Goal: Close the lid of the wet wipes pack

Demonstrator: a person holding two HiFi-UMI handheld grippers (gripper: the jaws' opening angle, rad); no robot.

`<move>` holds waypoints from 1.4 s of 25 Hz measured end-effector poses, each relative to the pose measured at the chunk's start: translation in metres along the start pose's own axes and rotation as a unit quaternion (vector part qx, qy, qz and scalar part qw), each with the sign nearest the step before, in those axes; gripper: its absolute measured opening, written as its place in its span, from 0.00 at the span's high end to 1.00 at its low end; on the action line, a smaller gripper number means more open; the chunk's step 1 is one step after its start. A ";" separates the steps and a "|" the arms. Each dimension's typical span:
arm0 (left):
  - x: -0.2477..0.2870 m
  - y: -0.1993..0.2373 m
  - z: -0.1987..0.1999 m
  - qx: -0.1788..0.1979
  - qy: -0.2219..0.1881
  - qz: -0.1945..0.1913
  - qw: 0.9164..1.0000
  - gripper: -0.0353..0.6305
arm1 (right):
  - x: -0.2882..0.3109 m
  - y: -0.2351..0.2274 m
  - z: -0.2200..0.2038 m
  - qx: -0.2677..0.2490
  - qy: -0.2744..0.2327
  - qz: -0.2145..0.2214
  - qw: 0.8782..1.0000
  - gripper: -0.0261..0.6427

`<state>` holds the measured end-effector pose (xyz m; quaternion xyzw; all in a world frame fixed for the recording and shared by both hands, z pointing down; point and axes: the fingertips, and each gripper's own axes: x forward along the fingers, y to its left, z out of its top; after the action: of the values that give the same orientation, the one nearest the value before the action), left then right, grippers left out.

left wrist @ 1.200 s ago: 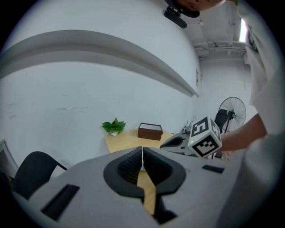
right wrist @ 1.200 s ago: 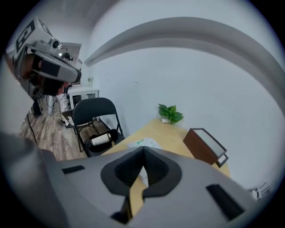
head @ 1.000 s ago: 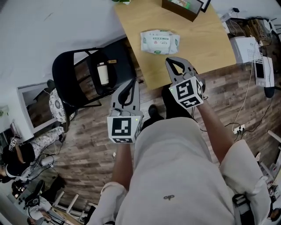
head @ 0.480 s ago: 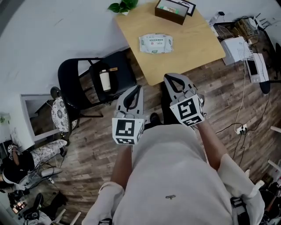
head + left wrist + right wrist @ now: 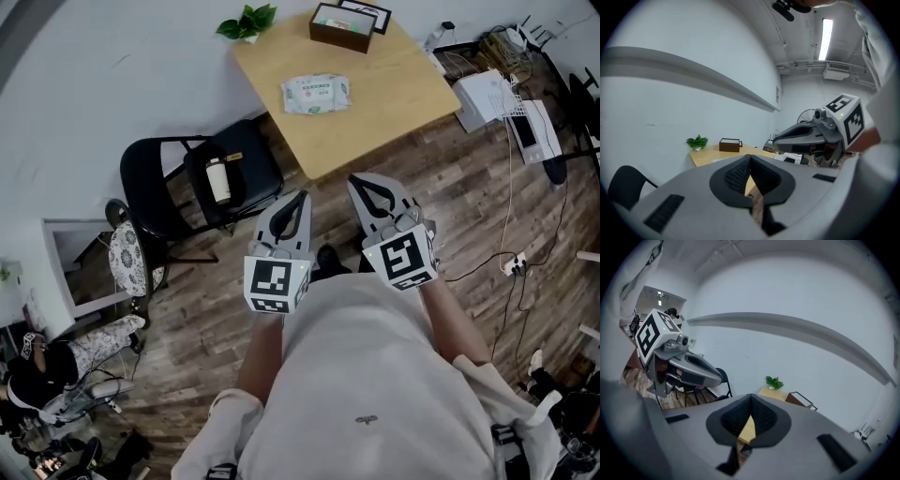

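Note:
The wet wipes pack [image 5: 316,94] lies flat on the wooden table [image 5: 394,103] far ahead of me, white with green print; I cannot make out its lid at this distance. My left gripper [image 5: 302,197] is held close to my body over the floor, jaws shut and empty. My right gripper [image 5: 364,184] sits beside it, also shut with nothing between the pads. Both point toward the table and are well short of its near edge. In the left gripper view the jaws [image 5: 750,157] meet tip to tip; the right gripper view shows the same [image 5: 750,397].
A brown box [image 5: 343,26] and a small plant [image 5: 246,21] stand at the table's far side. A black folding chair [image 5: 192,178] with a white bottle [image 5: 217,180] is left of the table. Cables and devices [image 5: 525,122] lie on the floor at right.
Both grippers have drawn back from the table toward my body and risen. The table and wipes pack now appear farther away and higher in the head view.

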<state>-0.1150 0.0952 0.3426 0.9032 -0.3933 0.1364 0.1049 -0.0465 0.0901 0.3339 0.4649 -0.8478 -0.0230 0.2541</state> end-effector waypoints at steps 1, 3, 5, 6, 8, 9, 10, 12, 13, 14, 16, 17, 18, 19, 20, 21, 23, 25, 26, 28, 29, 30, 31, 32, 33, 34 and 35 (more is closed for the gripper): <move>0.000 -0.002 0.000 0.003 -0.001 -0.002 1.000 0.94 | -0.004 0.000 0.001 0.002 -0.004 -0.002 1.000 0.97; 0.001 -0.006 0.001 0.010 0.001 -0.006 1.000 0.94 | -0.012 0.000 0.004 0.005 -0.013 -0.002 1.000 0.97; 0.004 -0.010 0.004 0.016 -0.002 -0.009 1.000 0.94 | -0.018 -0.002 0.006 0.002 -0.018 -0.002 1.000 0.97; 0.005 -0.013 0.005 0.019 -0.003 -0.010 1.000 0.94 | -0.020 -0.003 0.006 0.002 -0.019 -0.002 1.000 0.97; 0.007 -0.018 0.008 0.023 -0.002 -0.013 1.000 0.94 | -0.023 -0.006 0.004 0.004 -0.019 -0.004 1.000 0.97; 0.007 -0.020 0.009 0.024 -0.002 -0.014 1.000 0.94 | -0.024 -0.008 0.002 0.006 -0.019 -0.005 1.000 0.97; 0.008 -0.021 0.011 0.025 -0.002 -0.012 1.000 0.94 | -0.026 -0.010 0.001 0.007 -0.018 -0.006 1.000 0.97; 0.008 -0.024 0.012 0.025 -0.001 -0.008 1.000 0.94 | -0.028 -0.014 -0.001 0.009 -0.018 -0.006 1.000 0.97; 0.009 -0.026 0.012 0.025 0.000 -0.008 1.000 0.94 | -0.029 -0.015 -0.001 0.009 -0.018 -0.006 1.000 0.97; 0.009 -0.027 0.012 0.025 0.002 -0.007 1.000 0.94 | -0.031 -0.016 -0.002 0.010 -0.018 -0.005 1.000 0.97; 0.010 -0.029 0.013 0.024 0.004 -0.005 1.000 0.94 | -0.032 -0.017 -0.003 0.009 -0.018 -0.004 1.000 0.97; 0.011 -0.030 0.013 0.023 0.004 -0.004 1.000 0.94 | -0.032 -0.018 -0.003 0.008 -0.017 -0.003 1.000 0.97; 0.011 -0.030 0.013 0.023 0.004 -0.004 1.000 0.94 | -0.032 -0.017 -0.004 0.008 -0.017 -0.002 1.000 0.97; 0.011 -0.031 0.013 0.022 0.003 -0.004 1.000 0.94 | -0.032 -0.017 -0.004 0.008 -0.017 0.000 1.000 0.97; 0.011 -0.031 0.012 0.021 0.003 -0.004 1.000 0.94 | -0.033 -0.017 -0.004 0.008 -0.016 0.001 1.000 0.97; 0.011 -0.031 0.011 0.020 0.005 -0.004 1.000 0.94 | -0.032 -0.017 -0.004 0.007 -0.016 0.002 1.000 0.97; 0.012 -0.031 0.012 0.018 0.005 -0.003 1.000 0.94 | -0.031 -0.017 -0.004 0.006 -0.016 0.004 1.000 0.97; 0.012 -0.030 0.014 0.019 0.001 -0.002 1.000 0.94 | -0.029 -0.017 -0.004 0.006 -0.016 0.005 1.000 0.97; 0.012 -0.029 0.014 0.020 0.000 -0.002 1.000 0.94 | -0.028 -0.017 -0.004 0.006 -0.016 0.005 1.000 0.97; 0.011 -0.027 0.013 0.020 -0.001 -0.002 1.000 0.94 | -0.027 -0.016 -0.003 0.006 -0.017 0.003 1.000 0.97; 0.011 -0.025 0.013 0.020 -0.001 -0.001 1.000 0.94 | -0.026 -0.015 -0.002 0.006 -0.018 0.003 1.000 0.97; 0.010 -0.025 0.013 0.021 -0.001 -0.001 1.000 0.94 | -0.025 -0.014 -0.002 0.005 -0.019 0.002 1.000 0.97; 0.010 -0.024 0.013 0.021 -0.002 -0.001 1.000 0.94 | -0.025 -0.014 -0.002 0.004 -0.019 0.002 1.000 0.97; 0.009 -0.024 0.013 0.022 -0.002 -0.002 1.000 0.94 | -0.026 -0.014 -0.002 0.003 -0.019 0.001 1.000 0.97; 0.009 -0.025 0.014 0.023 -0.002 -0.003 1.000 0.94 | -0.026 -0.014 -0.002 0.002 -0.018 -0.001 1.000 0.97; 0.009 -0.025 0.014 0.024 -0.002 -0.004 1.000 0.94 | -0.026 -0.015 -0.002 0.002 -0.018 -0.002 1.000 0.97; 0.010 -0.024 0.014 0.024 -0.003 -0.005 1.000 0.94 | -0.025 -0.016 -0.002 0.002 -0.018 -0.004 1.000 0.97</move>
<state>-0.0882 0.1007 0.3306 0.9078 -0.3856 0.1431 0.0824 -0.0222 0.1020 0.3210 0.4680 -0.8506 -0.0305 0.2376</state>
